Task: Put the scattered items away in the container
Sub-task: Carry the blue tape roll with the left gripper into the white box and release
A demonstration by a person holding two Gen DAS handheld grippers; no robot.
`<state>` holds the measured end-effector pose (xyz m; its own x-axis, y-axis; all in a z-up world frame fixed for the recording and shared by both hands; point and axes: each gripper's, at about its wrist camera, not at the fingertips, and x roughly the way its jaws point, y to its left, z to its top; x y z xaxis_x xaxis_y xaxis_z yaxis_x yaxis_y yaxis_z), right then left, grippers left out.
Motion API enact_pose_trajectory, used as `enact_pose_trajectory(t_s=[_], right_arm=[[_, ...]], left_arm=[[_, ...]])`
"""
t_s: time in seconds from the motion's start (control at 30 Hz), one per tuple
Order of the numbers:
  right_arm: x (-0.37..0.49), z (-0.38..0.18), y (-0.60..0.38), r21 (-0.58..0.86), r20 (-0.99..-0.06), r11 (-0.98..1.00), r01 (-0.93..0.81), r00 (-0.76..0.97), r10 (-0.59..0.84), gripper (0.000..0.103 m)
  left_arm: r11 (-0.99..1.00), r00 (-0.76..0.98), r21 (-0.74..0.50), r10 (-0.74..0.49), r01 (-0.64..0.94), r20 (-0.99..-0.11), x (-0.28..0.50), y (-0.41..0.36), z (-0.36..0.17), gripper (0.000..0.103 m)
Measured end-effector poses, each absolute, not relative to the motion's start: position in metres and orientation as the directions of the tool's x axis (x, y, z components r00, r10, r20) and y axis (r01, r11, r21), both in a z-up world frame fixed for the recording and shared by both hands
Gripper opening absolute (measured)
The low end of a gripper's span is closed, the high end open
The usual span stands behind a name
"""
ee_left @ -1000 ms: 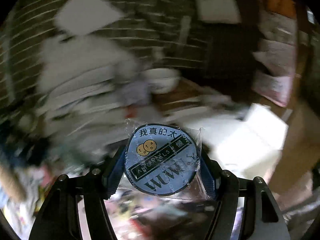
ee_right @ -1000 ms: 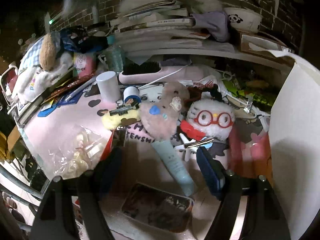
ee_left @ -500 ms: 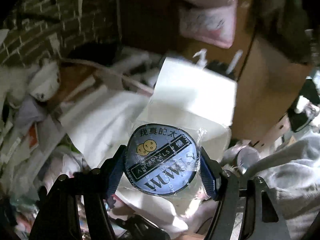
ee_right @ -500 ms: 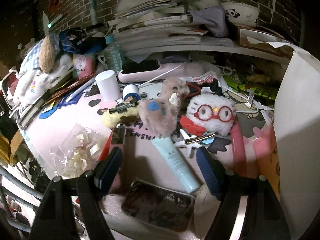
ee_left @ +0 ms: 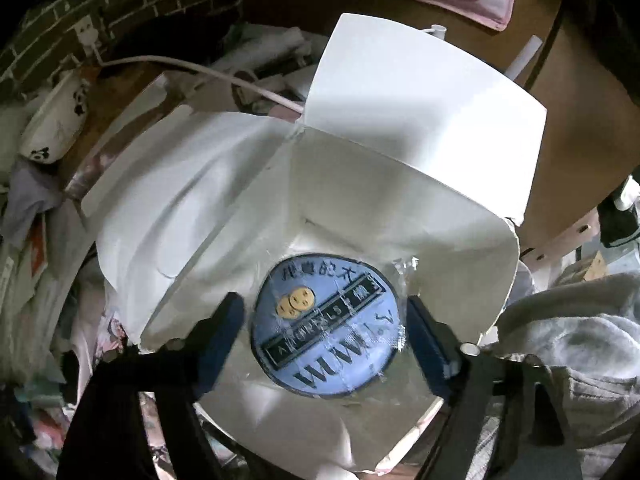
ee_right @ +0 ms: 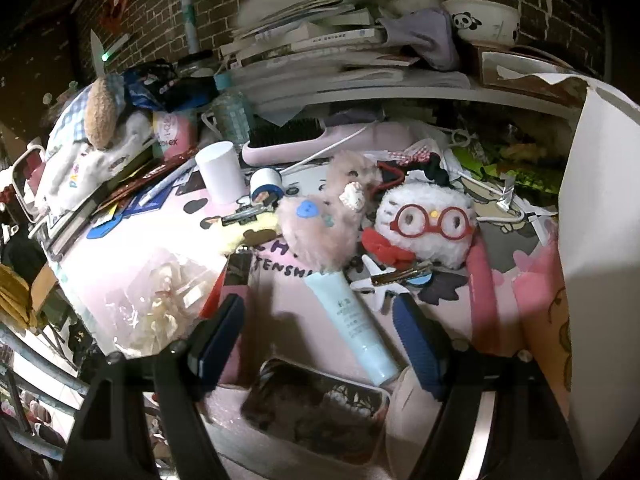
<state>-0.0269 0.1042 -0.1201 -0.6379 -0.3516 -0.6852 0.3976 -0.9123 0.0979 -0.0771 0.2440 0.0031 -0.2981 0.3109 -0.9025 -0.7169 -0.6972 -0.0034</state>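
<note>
In the left wrist view a round blue badge [ee_left: 326, 332] in clear wrap hangs inside the open white box [ee_left: 192, 184]. My left gripper [ee_left: 324, 320] is over the box and its jaws are opening. The badge sits between the blue pads [ee_left: 224, 332] with a gap on each side, so neither pad presses on it. In the right wrist view my right gripper [ee_right: 320, 312] stands open over the pink desk mat, nothing held. A pale blue tube [ee_right: 352, 320] lies between and just beyond its fingers. The white box wall [ee_right: 600, 200] rises at the right edge.
A white plush with red glasses [ee_right: 428, 224], a fluffy pink plush [ee_right: 320, 224], a white cup [ee_right: 220, 172], a clear plastic bag [ee_right: 160, 300] and a plane-shaped clip [ee_right: 384, 280] crowd the mat. A dark tin [ee_right: 316, 408] lies near me. A panda bowl [ee_right: 484, 20] sits on stacked books.
My left gripper swung from the cluttered shelf to above the white box and tipped downward. Its jaws widened and let go of the blue badge. The right gripper stayed put.
</note>
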Motion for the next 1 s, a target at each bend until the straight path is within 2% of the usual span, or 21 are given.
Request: enact_pose_trajectory(t_s=[0.1, 0.23, 0.27, 0.3, 0.4, 0.57, 0.73, 0.9, 1.0], right_arm=[[-0.026, -0.121, 0.105, 0.097, -0.685, -0.912, 0.398, -0.638, -0.352, 0.074], [-0.026, -0.121, 0.106, 0.093, -0.687, -0.912, 0.398, -0.638, -0.348, 0.074], [-0.025, -0.121, 0.107, 0.091, -0.687, -0.913, 0.397, -0.639, -0.347, 0.074], [-0.025, -0.122, 0.108, 0.089, -0.687, -0.914, 0.396, -0.640, -0.345, 0.074], [-0.024, -0.123, 0.110, 0.083, -0.685, -0.916, 0.392, -0.645, -0.339, 0.074], [-0.025, -0.122, 0.112, 0.084, -0.686, -0.917, 0.390, -0.645, -0.337, 0.074], [-0.024, -0.122, 0.112, 0.082, -0.680, -0.915, 0.394, -0.649, -0.341, 0.074], [-0.009, -0.118, 0.117, 0.094, -0.609, -0.893, 0.441, -0.684, -0.402, 0.074], [0.001, -0.115, 0.121, 0.109, -0.554, -0.873, 0.475, -0.701, -0.450, 0.074]], left_arm=[[-0.691, -0.297, 0.000, 0.311, -0.723, -0.903, -0.076, 0.245, 0.006, 0.089], [-0.678, -0.352, 0.067, 0.292, -0.732, -0.889, -0.073, 0.242, 0.015, 0.092], [-0.674, -0.347, 0.051, 0.313, -0.737, -0.884, -0.072, 0.239, 0.018, 0.100], [-0.673, -0.336, 0.020, 0.343, -0.739, -0.877, -0.071, 0.235, 0.022, 0.103], [-0.669, -0.307, -0.072, 0.432, -0.740, -0.848, -0.073, 0.225, 0.031, 0.103], [-0.702, -0.347, -0.052, 0.414, -0.710, -0.842, -0.077, 0.223, 0.034, 0.103], [-0.687, -0.302, -0.144, 0.485, -0.712, -0.821, -0.080, 0.210, 0.037, 0.103], [-0.742, -0.411, -0.031, 0.406, -0.670, -0.816, -0.078, 0.185, 0.051, 0.103], [-0.788, -0.468, -0.013, 0.379, -0.615, -0.798, -0.076, 0.156, 0.062, 0.103]])
